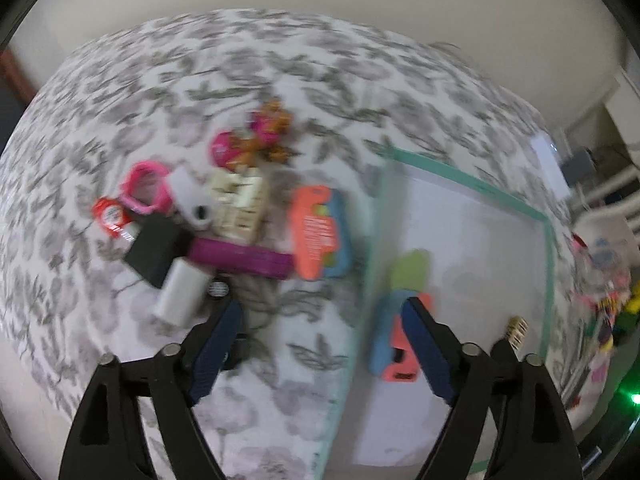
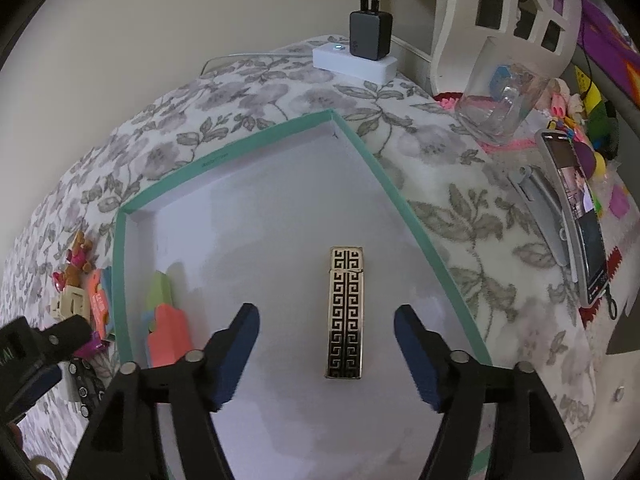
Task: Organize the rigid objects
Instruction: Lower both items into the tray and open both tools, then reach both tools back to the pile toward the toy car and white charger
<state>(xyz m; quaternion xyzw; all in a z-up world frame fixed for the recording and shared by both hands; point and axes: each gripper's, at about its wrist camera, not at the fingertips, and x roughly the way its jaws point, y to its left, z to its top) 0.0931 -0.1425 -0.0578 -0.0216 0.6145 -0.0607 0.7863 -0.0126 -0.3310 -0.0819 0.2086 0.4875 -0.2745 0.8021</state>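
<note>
A shallow white box with a teal rim (image 2: 368, 156) (image 1: 504, 196) lies on the flowered cloth. Inside it lie a black-and-gold patterned bar (image 2: 346, 312) (image 1: 518, 330) and a coral, blue and green toy (image 2: 168, 332) (image 1: 394, 332). My right gripper (image 2: 326, 322) stands open over the box, the patterned bar flat between its fingers and untouched. My left gripper (image 1: 322, 312) hangs open above the box's left rim with nothing in it; its right finger (image 1: 424, 340) overlaps the toy. Left of the box sits a pile: a second coral toy (image 1: 318, 232), a purple bar (image 1: 240, 258), a black block (image 1: 154, 248), a pink ring (image 1: 146, 190).
A black charger (image 2: 370, 34) on a white power block (image 2: 356, 62) stands behind the box. To the right are a clear glass (image 2: 500, 100), a phone (image 2: 580, 216), a white basket (image 2: 504, 12) and small toys. The left gripper's body (image 2: 36, 348) shows at the right view's lower left.
</note>
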